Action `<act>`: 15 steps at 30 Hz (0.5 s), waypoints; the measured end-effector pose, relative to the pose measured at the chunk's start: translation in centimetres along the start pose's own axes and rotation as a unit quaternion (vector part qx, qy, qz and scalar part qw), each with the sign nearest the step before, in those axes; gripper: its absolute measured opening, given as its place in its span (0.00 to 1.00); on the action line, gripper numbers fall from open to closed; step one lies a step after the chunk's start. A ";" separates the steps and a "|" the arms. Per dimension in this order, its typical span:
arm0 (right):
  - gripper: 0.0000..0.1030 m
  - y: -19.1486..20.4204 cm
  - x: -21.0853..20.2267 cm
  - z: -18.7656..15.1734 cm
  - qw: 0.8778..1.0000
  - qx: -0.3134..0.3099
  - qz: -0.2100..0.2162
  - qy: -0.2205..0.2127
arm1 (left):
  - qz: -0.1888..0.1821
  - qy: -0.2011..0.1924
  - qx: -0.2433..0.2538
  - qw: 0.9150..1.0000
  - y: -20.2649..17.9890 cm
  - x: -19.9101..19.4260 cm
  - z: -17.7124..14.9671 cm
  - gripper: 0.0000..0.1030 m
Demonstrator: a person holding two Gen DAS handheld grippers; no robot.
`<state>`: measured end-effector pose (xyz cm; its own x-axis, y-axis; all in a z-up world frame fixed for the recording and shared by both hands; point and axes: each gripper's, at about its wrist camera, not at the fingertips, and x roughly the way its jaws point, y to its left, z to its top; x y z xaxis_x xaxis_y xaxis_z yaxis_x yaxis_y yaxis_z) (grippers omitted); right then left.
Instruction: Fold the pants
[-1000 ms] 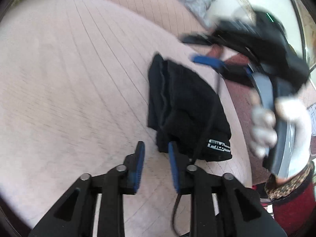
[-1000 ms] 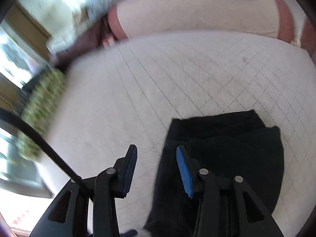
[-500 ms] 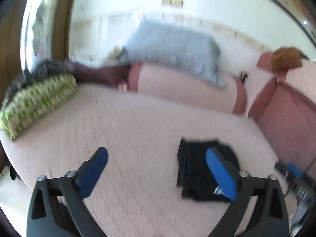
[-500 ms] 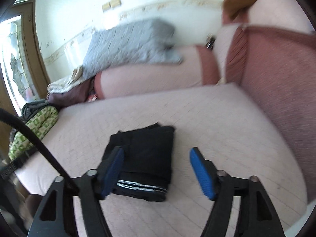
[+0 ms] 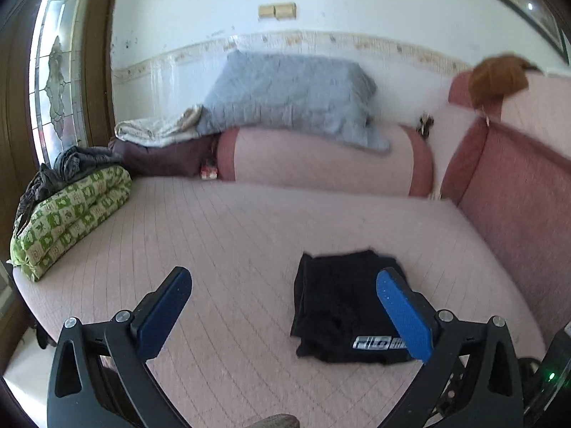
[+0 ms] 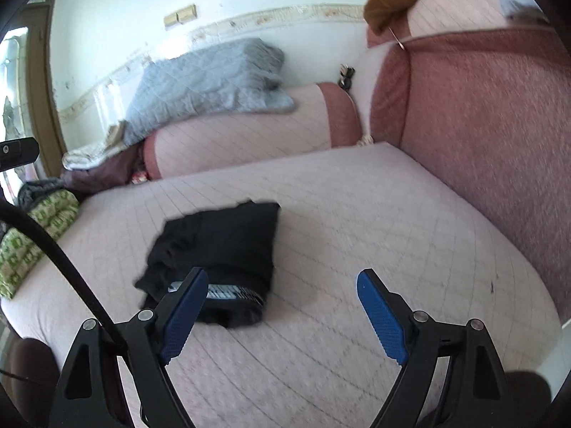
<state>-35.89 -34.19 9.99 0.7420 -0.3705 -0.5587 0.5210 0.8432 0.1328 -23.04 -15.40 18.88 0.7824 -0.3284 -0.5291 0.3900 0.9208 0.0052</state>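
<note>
Pink quilted bed (image 5: 228, 249) is carrying the folded black pants (image 5: 342, 303) near its front edge; left gripper (image 5: 285, 315) is hanging released, right gripper (image 6: 282, 315) is opening empty, both now backing away: folding looks finished.

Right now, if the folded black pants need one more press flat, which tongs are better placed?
Neither clearly. Left tongs are open and empty; right tongs are opening, also empty. Both hang above the pink mattress, with the black pants just ahead.
</note>
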 end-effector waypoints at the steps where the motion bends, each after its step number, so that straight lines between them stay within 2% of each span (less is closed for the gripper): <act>1: 0.87 -0.1 0.4 -0.4 1.000 0.002 -0.003 0.009 | 0.002 0.016 0.012 1.000 -0.4 0.7 -0.7 1.00; 5: 0.87 -0.1 1.4 -0.8 1.000 0.011 0.005 0.026 | -0.010 0.065 0.030 0.997 -1.5 2.7 -2.8 1.00; 15: 0.88 1.9 3.1 -2.0 0.998 -0.022 0.006 0.054 | -0.021 0.097 0.033 0.995 -1.6 4.5 -4.2 1.00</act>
<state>-33.49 -32.95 6.85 0.6964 -0.3184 -0.6432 0.4919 0.8643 0.1047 -22.21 -17.51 12.91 0.6587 -0.3129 -0.6842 0.4555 0.8897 0.0317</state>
